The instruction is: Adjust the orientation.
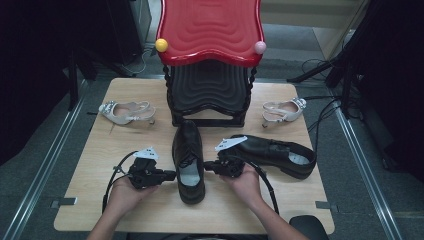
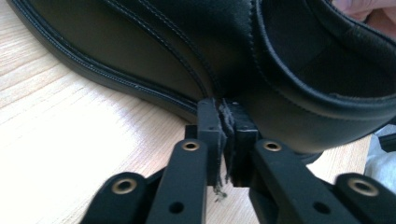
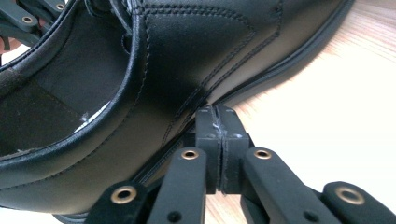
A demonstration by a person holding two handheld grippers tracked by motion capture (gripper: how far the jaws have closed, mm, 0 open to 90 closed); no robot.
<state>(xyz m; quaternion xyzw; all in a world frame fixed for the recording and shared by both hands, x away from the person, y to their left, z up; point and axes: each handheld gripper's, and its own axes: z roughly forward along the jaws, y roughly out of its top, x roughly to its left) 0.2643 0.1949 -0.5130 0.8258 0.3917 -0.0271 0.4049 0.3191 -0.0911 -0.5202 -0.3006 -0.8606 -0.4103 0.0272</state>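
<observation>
With jaws pressed together, the left gripper [image 1: 170,175] and right gripper [image 1: 207,165] flank the middle shoe [image 1: 188,160], probably nudging it straight before regripping.

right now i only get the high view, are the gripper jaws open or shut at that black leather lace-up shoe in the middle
Observer: The left gripper view shows the left gripper with its jaws together and nothing between them. The tips look to touch the side of the black leather lace-up shoe just above the sole.
Operator: and the right one
Observer: The right gripper is shut too, with its tips at the shoe's other side by the sole's edge.
Operator: pads ok
Observer: The left gripper's pads are frayed, with threads hanging from them.
</observation>
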